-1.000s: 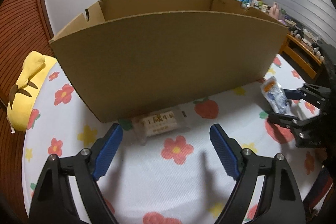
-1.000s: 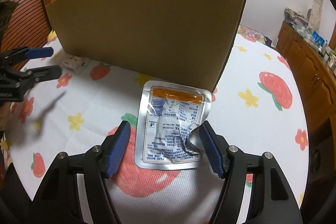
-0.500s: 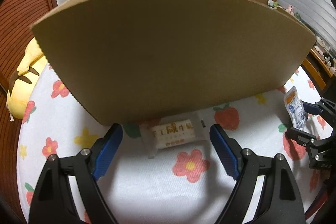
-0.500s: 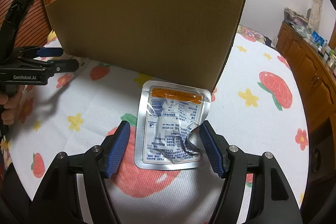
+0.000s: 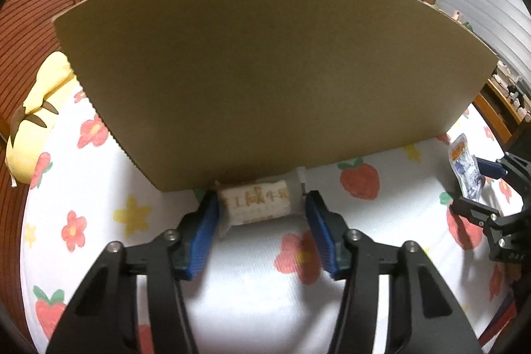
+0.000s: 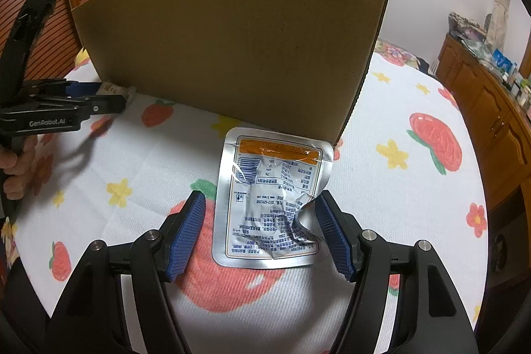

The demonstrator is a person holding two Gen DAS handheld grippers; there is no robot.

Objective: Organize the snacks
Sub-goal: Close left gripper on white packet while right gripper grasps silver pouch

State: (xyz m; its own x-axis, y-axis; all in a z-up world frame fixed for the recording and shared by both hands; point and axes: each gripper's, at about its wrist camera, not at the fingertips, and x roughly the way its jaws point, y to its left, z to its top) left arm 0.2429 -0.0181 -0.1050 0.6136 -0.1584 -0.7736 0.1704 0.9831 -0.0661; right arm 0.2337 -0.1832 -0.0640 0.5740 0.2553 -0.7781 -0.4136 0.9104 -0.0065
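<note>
The left tongs (image 5: 260, 226) point down at a small cream snack bar (image 5: 256, 202) wrapped in clear film, which lies crosswise between the two blue pads. The jaws are closing on it: the left pad (image 5: 202, 233) touches the wrapper's crimped end, while the right pad sits just beside the other end, and I cannot tell whether it presses yet. Directly beyond the fingertips stands the tall wall of a brown cardboard box (image 5: 265, 72), and the bar lies touching its foot. Everything rests on a white cloth (image 5: 252, 294) printed with strawberries and flowers. Far to the left of these tongs lies a yellow plush toy (image 5: 36, 108).

The right tongs (image 6: 260, 231) are spread around a silver foil pouch (image 6: 272, 198) with an orange band and blue print, lying flat on the cloth. The right pad touches the pouch's crumpled right edge; the left pad stands just apart from its left edge, so the pouch is bracketed and not pinched. The far end of the pouch reaches the corner of the box. To the left of the right tongs, a person's hand (image 6: 15, 171) holds the other tool's handle. A wooden cabinet (image 6: 481, 102) stands well off to the right.
</note>
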